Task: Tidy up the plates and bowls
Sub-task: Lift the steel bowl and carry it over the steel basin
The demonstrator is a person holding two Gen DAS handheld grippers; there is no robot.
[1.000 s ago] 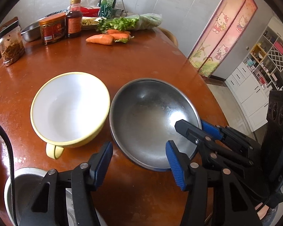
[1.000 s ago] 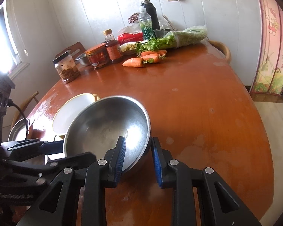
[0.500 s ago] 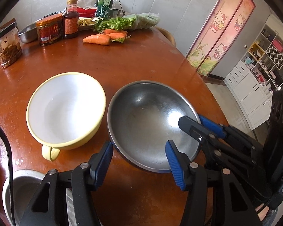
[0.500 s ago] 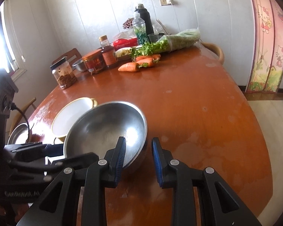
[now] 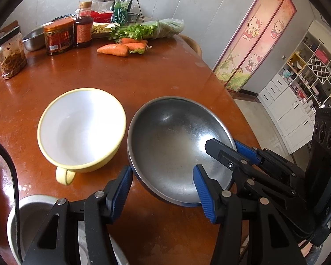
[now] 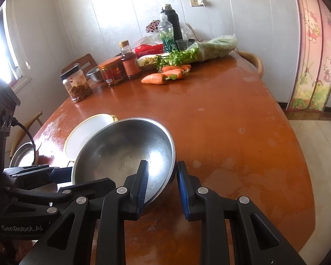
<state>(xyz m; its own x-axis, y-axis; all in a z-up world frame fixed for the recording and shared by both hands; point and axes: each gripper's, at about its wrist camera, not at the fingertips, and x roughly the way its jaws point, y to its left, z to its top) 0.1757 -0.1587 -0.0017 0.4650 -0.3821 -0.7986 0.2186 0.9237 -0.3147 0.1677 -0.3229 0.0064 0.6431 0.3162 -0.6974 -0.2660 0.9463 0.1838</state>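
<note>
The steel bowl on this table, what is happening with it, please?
A person is tidying dishes with two hand-held tongs. The right tongs straddle the rim of the steel bowl, one finger inside and one outside, though a firm grip cannot be confirmed. The left tongs are open at the bowl's near edge, not holding anything. The steel bowl sits beside a white bowl with a yellow rim. Another metal dish lies at the table's near edge.
</note>
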